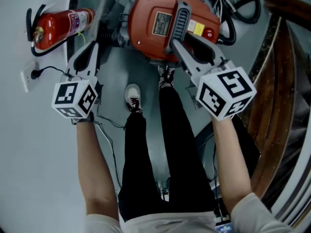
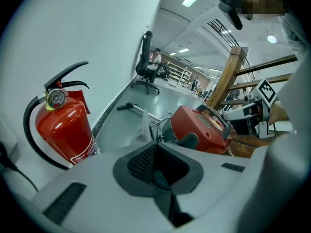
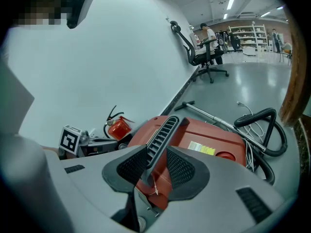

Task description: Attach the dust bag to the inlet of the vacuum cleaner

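The red vacuum cleaner lies on the grey floor in front of my feet. My right gripper is shut on its grey ribbed handle, one pad on each side. My left gripper hovers left of the vacuum with its pads together and nothing between them. A pale translucent piece stands by the vacuum's near end; I cannot tell if it is the dust bag. The inlet is hidden.
A red fire extinguisher lies against the wall on the left, near a wall socket. The black hose and a metal wand lie behind the vacuum. A wooden railing runs along the right.
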The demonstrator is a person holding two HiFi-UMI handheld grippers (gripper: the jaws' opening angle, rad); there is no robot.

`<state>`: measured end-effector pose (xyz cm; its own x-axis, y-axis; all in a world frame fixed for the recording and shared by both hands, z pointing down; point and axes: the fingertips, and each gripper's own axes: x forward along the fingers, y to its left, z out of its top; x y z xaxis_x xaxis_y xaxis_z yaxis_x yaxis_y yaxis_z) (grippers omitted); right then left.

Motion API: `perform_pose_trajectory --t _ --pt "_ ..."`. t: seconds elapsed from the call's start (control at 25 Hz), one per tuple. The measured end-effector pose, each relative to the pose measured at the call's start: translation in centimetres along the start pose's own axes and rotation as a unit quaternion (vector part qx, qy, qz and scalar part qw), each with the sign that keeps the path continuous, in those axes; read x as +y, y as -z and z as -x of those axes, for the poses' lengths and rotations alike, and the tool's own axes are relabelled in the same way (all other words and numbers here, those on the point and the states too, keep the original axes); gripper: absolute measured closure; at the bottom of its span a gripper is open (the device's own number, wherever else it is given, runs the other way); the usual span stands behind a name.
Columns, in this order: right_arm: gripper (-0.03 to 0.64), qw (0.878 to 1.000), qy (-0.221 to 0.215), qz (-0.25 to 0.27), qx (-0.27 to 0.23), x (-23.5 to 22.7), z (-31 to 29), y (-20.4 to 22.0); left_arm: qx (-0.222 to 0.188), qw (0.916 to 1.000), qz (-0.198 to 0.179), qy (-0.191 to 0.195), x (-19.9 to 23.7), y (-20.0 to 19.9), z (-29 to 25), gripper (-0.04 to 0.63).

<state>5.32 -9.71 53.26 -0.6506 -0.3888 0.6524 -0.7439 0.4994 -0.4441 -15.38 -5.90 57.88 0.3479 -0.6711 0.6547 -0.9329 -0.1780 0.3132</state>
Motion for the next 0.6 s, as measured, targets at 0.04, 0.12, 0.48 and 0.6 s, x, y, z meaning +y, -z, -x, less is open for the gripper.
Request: perform_pose_trajectory --t 0.04,0.12,0.48,0.6 --pt "0.485 1.000 0.001 0.000 -0.001 -0.04 0.02 0.02 0.001 1.0000 0.001 0.004 -0.06 0.02 -0.02 0.584" --pt "0.485 1.000 0.000 -0.001 -0.001 -0.01 0.00 0.03 0.002 0.9999 0.002 0.017 -0.17 0.03 0.03 0.584" --pt "0.489 1.000 0.000 -0.004 -0.002 0.13 -0.04 0.01 0.007 0.9988 -0.004 0.047 -0.41 0.03 0.03 0.581" --pt "0.489 1.000 -0.002 -0.002 0.000 0.17 -0.03 -0.07 0.007 0.9988 -0.002 0.049 -0.52 0.00 0.01 0.580"
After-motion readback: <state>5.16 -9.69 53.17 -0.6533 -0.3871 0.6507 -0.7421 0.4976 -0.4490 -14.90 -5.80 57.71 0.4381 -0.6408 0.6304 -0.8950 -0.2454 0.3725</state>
